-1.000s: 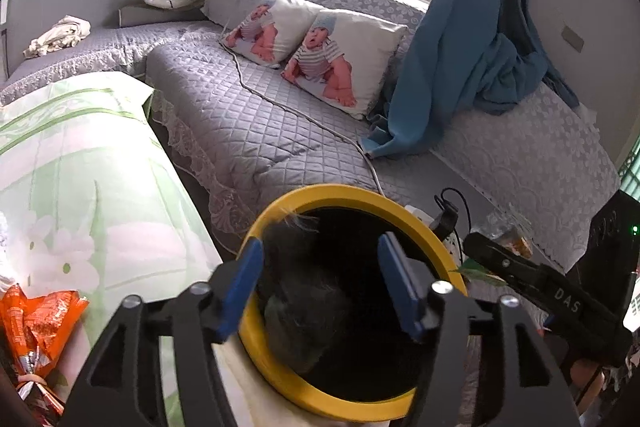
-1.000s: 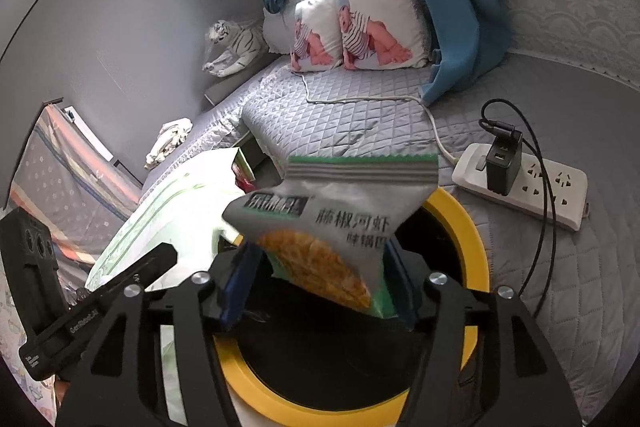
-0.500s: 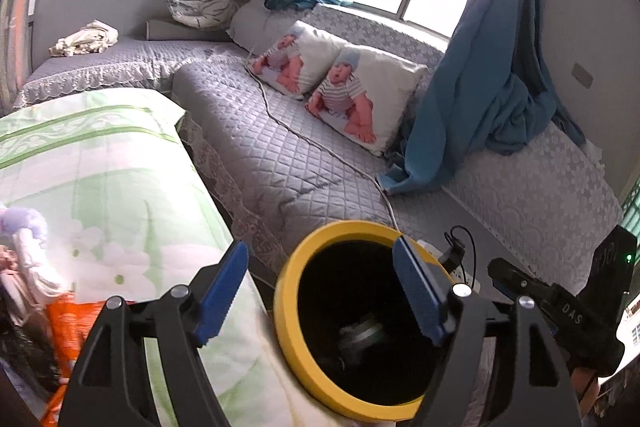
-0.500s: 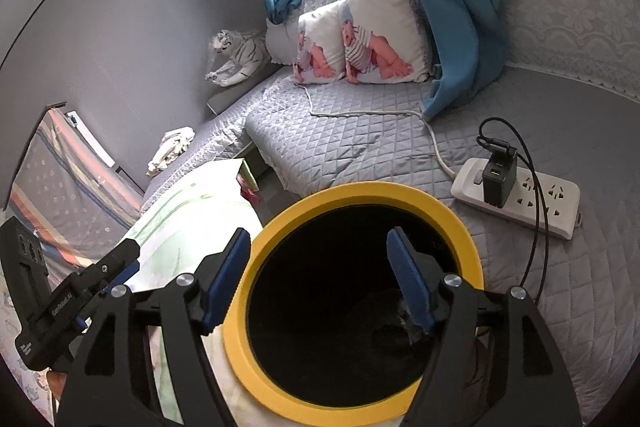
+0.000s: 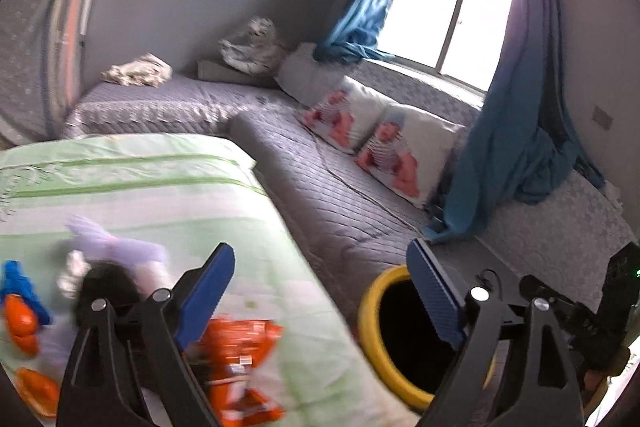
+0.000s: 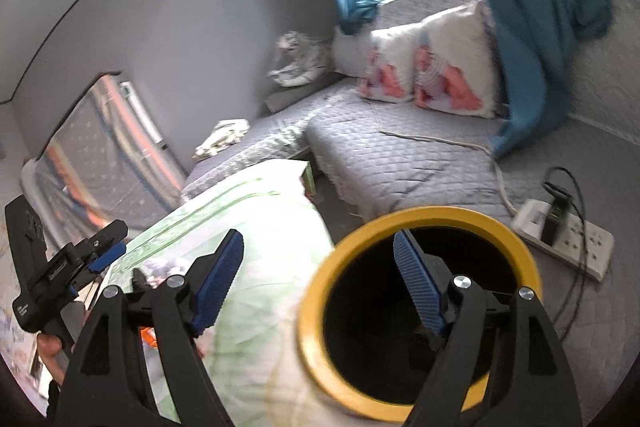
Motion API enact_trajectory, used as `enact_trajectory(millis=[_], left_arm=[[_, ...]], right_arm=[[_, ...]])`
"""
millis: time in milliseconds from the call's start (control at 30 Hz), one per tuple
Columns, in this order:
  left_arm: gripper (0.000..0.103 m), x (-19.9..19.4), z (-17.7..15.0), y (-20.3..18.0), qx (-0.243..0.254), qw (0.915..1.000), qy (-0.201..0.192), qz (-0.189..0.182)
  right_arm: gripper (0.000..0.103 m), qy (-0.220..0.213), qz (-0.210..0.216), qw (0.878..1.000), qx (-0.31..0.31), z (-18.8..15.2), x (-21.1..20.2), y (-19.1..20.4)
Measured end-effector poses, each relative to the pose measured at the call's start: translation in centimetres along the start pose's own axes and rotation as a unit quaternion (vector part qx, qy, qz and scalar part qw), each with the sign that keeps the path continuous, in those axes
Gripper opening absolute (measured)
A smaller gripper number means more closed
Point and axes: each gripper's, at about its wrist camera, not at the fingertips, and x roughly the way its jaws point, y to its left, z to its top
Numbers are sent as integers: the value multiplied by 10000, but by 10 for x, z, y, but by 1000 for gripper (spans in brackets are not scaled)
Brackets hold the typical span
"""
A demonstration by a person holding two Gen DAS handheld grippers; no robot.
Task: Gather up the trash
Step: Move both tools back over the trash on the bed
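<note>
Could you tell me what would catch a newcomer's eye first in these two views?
Probably the yellow-rimmed bin with its dark opening, low in the right wrist view beside the green floral tablecloth. Next, the orange snack wrapper lying on that cloth behind the open left gripper. Behind, two baby-print pillows lean on the grey quilted sofa beneath blue curtains.
</note>
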Motion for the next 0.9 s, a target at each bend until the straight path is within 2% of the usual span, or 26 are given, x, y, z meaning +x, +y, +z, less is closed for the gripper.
enact_trajectory(millis=[433, 600, 900], left_arm=[[85, -85, -9, 98, -408, 9934, -379, 1001], [86, -111, -25, 123, -502, 9905, -385, 1223], [86, -140, -64, 153, -661, 9858, -214, 1531]], right_arm=[[74, 427, 732, 9934, -777, -20, 29, 95], [74, 607, 952, 9878, -1072, -33, 35, 128], [75, 1017, 1091, 9783, -1437, -64, 50, 160]])
